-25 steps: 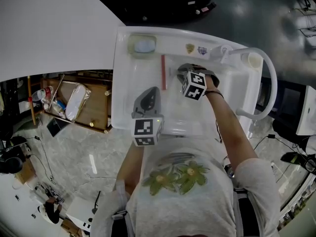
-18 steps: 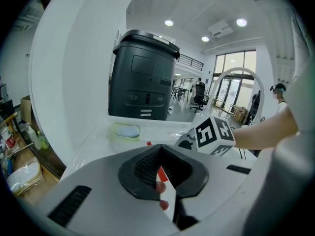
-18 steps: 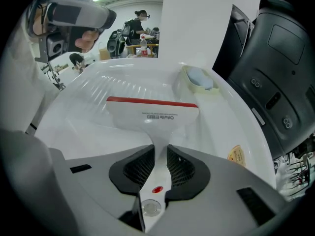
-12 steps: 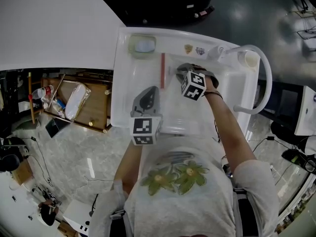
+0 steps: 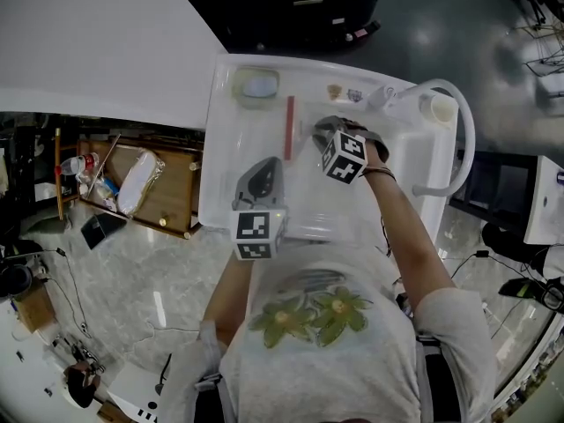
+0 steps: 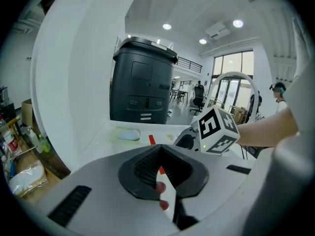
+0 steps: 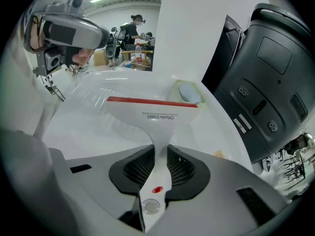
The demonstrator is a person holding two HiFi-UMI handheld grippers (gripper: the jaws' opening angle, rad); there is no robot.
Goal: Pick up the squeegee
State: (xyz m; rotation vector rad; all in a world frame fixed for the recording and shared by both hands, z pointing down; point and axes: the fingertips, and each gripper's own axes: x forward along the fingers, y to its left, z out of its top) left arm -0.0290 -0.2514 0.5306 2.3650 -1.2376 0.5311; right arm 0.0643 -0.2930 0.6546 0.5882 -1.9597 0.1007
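While right gripper (image 7: 157, 168) clamps squeegee (image 7: 152, 113) in sink (image 5: 218, 157), soap (image 5: 257, 85) fills dish (image 5: 236, 92).

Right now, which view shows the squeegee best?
Right gripper view: the squeegee fills it, handle clamped in the right gripper, red blade ahead. Head view shows only the red blade in the sink; left gripper view catches just a red sliver.

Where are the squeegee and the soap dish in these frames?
squeegee (image 7: 147, 109): right gripper view, on its white head below the red blade.
soap dish (image 5: 235, 86): head view, on its left rim.
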